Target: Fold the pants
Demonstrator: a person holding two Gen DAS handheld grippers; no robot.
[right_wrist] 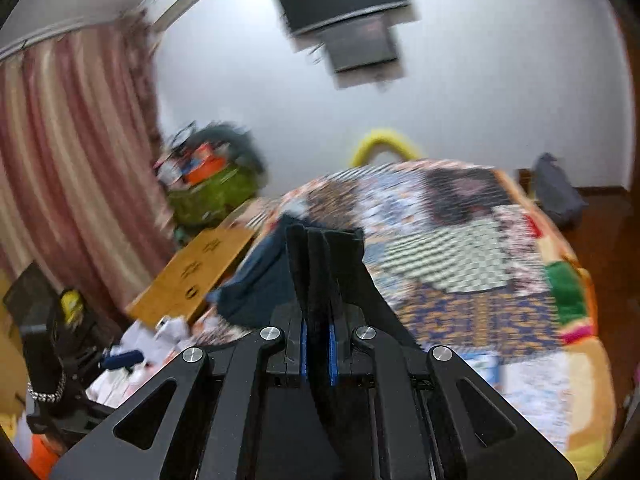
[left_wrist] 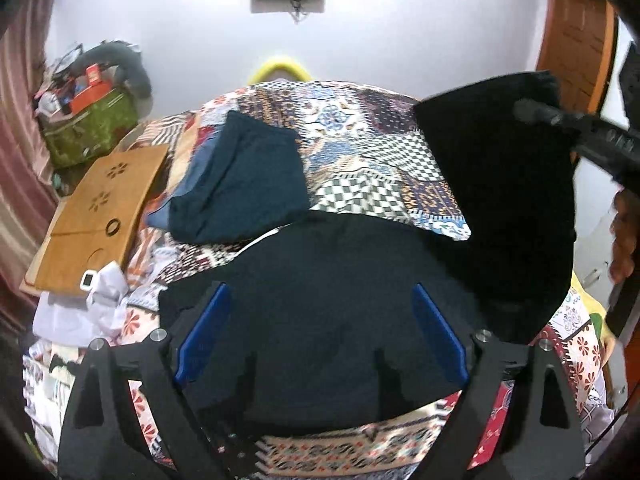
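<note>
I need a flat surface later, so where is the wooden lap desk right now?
The wooden lap desk lies at the bed's left edge in both views, between the green bag and the folded teal garment.

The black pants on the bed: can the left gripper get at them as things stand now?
Probably yes. The left gripper is open right over the black pants, with nothing between. The right gripper holds one end lifted.

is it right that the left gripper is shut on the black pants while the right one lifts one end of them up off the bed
Not quite. The left gripper is open: the left wrist view shows its blue pads spread wide above the black pants, gripping nothing. The rest holds: the right gripper is shut on a fold of the pants, and that end hangs raised above the patterned bed cover.
</note>
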